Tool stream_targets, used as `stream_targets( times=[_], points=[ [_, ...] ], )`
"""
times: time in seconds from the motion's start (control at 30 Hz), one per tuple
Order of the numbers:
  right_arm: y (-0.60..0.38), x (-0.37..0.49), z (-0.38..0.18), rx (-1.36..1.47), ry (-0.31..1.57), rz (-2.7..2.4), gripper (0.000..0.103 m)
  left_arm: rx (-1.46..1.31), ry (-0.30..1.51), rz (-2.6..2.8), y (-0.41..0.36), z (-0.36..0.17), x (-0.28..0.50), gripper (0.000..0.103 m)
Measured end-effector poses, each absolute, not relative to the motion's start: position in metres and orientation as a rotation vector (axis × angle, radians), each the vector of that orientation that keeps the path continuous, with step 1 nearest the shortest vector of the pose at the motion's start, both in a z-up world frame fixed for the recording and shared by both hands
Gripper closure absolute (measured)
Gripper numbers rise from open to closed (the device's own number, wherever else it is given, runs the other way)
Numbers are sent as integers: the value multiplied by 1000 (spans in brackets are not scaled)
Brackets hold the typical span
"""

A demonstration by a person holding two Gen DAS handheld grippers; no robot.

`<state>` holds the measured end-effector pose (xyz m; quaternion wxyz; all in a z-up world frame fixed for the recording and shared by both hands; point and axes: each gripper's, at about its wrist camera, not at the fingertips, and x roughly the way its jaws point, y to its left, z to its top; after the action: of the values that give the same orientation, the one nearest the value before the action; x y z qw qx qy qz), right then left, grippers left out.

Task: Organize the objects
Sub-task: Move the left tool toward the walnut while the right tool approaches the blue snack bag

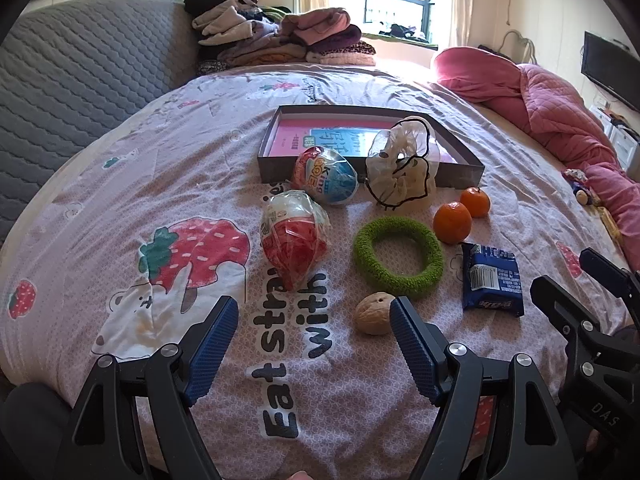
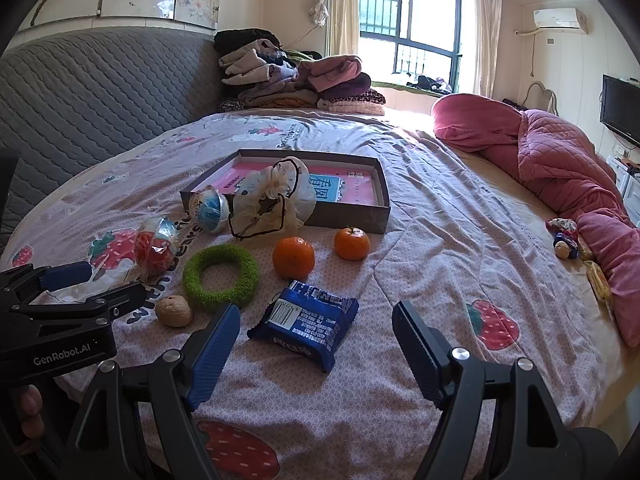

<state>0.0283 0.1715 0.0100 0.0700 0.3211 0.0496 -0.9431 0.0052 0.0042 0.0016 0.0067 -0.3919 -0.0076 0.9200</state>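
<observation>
Behind the sheer bag (image 2: 272, 204), box (image 2: 352, 216) partly hidden

We note two matching black hand-held units. The left gripper (image 1: 314, 344) carries blue ribbed pads (image 1: 212, 346) on angular black fingers, fixed with round silver screws. The right gripper (image 2: 316, 354) is alike. White lettering "GenRobot.AI" marks the left unit's housing; "DAS" marks the right's.

Left claw (image 1: 314, 322) angled down, jaws spread wide; right claw (image 2: 316, 330) likewise, empty.
</observation>
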Motion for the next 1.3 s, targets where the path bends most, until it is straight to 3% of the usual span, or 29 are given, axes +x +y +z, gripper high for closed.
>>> stream_targets(
  times=[0.9, 1.3],
  points=[
    [171, 33, 22, 888, 177, -2875, 25, -1121, -20, 2917, -4, 17, 9, 24],
    [172, 22, 11, 965, 161, -2843, 25, -1235, -75, 2846, -10, -2, -4, 24]
  ],
)
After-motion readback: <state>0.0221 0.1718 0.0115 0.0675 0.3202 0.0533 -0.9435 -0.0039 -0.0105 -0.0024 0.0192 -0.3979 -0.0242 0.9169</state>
